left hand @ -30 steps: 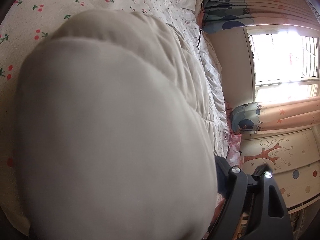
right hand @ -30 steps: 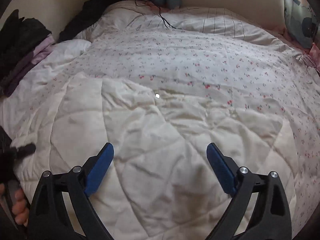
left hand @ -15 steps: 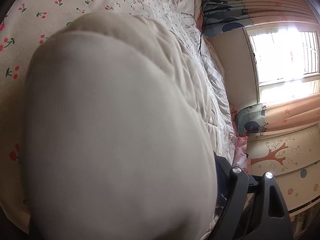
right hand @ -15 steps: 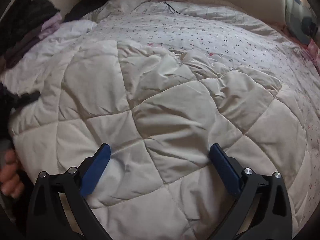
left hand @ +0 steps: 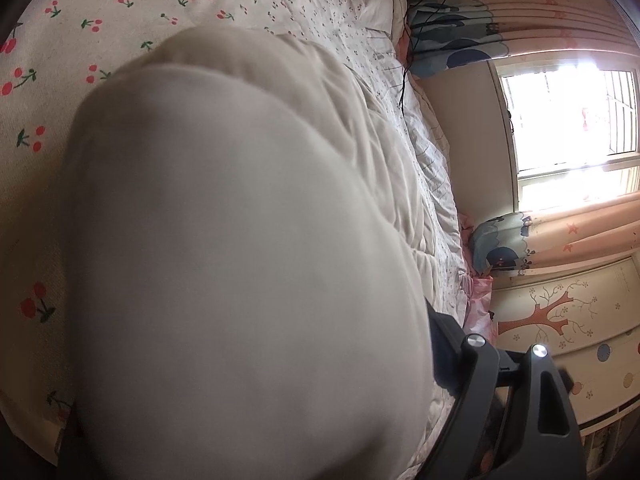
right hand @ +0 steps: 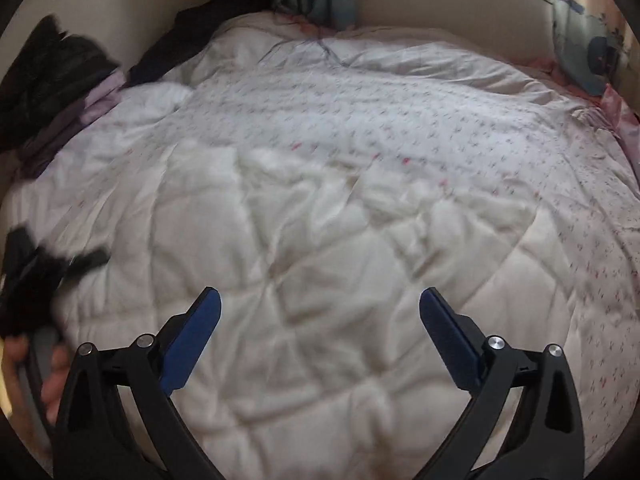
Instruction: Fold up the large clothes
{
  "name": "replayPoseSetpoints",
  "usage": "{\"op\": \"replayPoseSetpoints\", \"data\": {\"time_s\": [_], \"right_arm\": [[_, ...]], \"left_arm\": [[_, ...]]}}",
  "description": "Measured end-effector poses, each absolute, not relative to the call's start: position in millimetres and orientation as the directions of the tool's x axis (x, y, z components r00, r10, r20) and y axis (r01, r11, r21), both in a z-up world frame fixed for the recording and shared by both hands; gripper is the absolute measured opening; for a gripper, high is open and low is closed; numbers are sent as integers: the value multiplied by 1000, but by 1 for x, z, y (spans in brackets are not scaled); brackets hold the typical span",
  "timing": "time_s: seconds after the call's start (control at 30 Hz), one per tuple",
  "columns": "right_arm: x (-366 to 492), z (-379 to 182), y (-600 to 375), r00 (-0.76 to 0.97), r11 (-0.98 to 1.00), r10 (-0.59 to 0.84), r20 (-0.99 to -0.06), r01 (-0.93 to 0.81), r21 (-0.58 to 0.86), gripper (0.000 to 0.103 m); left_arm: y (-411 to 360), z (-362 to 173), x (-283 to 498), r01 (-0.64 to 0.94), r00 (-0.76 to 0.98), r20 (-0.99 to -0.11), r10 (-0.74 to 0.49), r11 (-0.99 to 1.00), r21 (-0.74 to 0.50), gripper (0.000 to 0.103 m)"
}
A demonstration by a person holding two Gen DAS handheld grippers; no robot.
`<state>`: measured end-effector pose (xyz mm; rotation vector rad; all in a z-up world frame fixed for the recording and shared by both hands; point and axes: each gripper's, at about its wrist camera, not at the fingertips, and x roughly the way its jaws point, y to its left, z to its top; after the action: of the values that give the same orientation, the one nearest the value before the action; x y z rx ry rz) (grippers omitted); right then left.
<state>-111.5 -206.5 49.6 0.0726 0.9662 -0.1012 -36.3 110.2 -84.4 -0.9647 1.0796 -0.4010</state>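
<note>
Starting at the far left of the right wrist view, a hand holds the left claw, a dark, blurred shape right at the left border of the cream quilt. From the left claw's own camera a fat roll of that quilt fills nearly the whole picture. It bulges up against the inner side of the one finger I can see. The other finger is hidden behind the fabric, so I cannot tell whether this claw is pinching the roll or merely has it lying between wide-set jaws. The quilt lies on the bed, on top of the cherry-print cover, with its long axis running left to right across my right wrist view and its rumpled far edge crossing the middle of the bed. The right claw hangs above the quilt's near middle, tilted downward, jaws spread wide with nothing between them and the pads clear of the fabric. I judge the next move turns on this: the left claw is already at the left border, while the quilt's free right-hand edge lies ahead and to the right of the right claw, the nearer one to it. A heap of dark clothes sits at the bed's far left. No basket or box shows in either view.
</note>
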Motion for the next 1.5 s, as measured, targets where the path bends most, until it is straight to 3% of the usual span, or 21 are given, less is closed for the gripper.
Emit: {"op": "replayPoseSetpoints", "data": {"time_s": [0.07,0.13,0.3,0.47,0.7,0.87,1.07,1.2,1.33,1.5], "right_arm": [[-80,4,-218,446,987,-93,-890,160,-23,96],[-73,-22,-220,439,991,-94,-894,124,-43,97],[-111,17,-218,526,992,-30,-850,122,40,97],[-151,-6,-193,531,994,-101,-841,27,-102,97],[-145,3,-189,478,990,-141,-867,67,-124,97],[-153,21,-185,552,988,-153,-819,73,-135,97],[-132,5,-178,501,980,-186,-845,32,-197,97],[-119,24,-192,582,986,-162,-797,70,-149,97],[-75,36,-209,626,974,-225,-747,142,-175,97],[-38,-8,-228,536,975,-216,-816,161,-152,97]], "left_arm": [[111,-87,-36,-167,457,-559,-692,551,-818,83],[111,-89,-39,-155,457,-553,-696,551,-820,86],[112,-90,-42,-154,458,-556,-694,554,-818,86],[110,-88,-42,-152,466,-562,-683,564,-812,86],[109,-86,-54,-114,474,-578,-664,605,-788,86],[104,-81,-59,-96,496,-616,-612,666,-740,86],[96,-76,-64,-77,519,-648,-558,724,-685,88],[98,-78,-65,-80,514,-649,-561,721,-688,89],[97,-76,-56,-85,512,-650,-562,720,-689,89],[96,-75,-55,-79,510,-649,-564,721,-689,89]]}}
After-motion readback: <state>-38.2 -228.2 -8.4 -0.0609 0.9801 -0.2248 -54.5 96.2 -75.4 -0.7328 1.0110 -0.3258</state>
